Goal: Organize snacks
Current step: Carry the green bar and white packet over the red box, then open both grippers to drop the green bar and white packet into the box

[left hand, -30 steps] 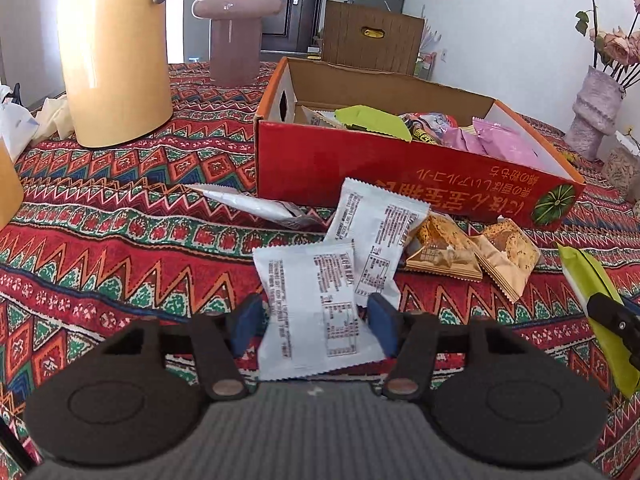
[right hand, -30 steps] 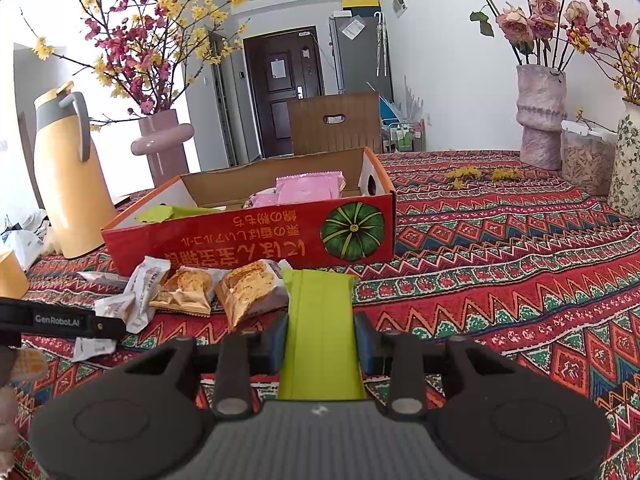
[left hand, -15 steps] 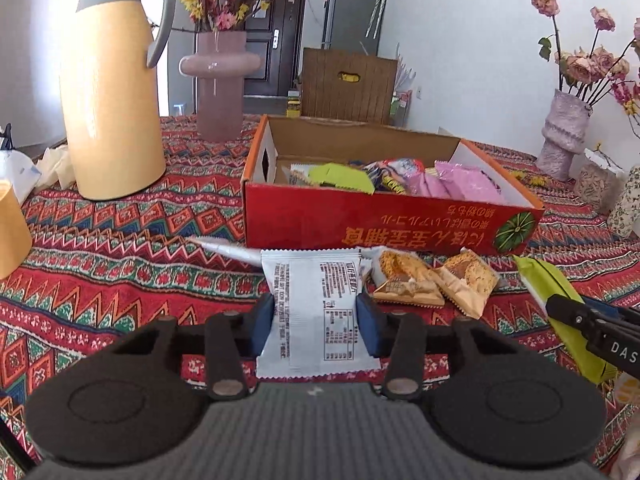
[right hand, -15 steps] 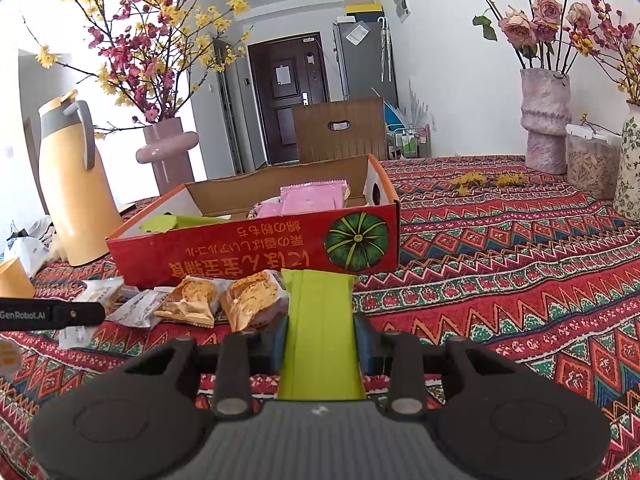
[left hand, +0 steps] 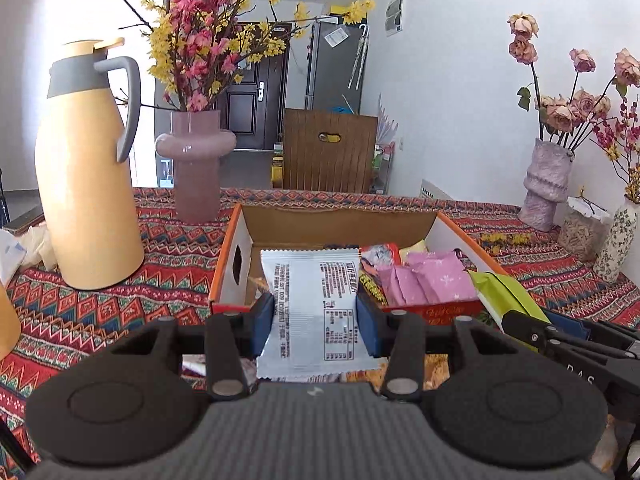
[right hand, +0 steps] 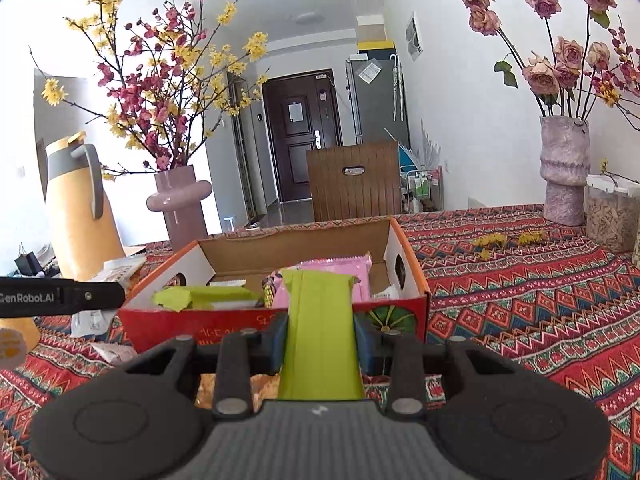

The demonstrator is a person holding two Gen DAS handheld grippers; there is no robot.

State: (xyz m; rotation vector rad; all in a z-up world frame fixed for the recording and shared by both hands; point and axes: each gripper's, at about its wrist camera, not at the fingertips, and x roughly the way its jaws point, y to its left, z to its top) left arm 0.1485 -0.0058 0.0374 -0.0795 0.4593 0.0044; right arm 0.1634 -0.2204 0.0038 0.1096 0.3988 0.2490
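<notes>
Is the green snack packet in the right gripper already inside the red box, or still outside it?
Outside. The right gripper clamps the green packet before the red box's near wall, above the table.

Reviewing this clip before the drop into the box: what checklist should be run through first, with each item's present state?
1. Left gripper clamps white snack packet: ok.
2. Right gripper clamps green snack packet: ok.
3. Red cardboard box open on top: ok.
4. Free room inside the box: ok, bare floor at its far side.
5. Packets over the box rim: cannot tell.
6. Grippers apart from each other: ok.
</notes>
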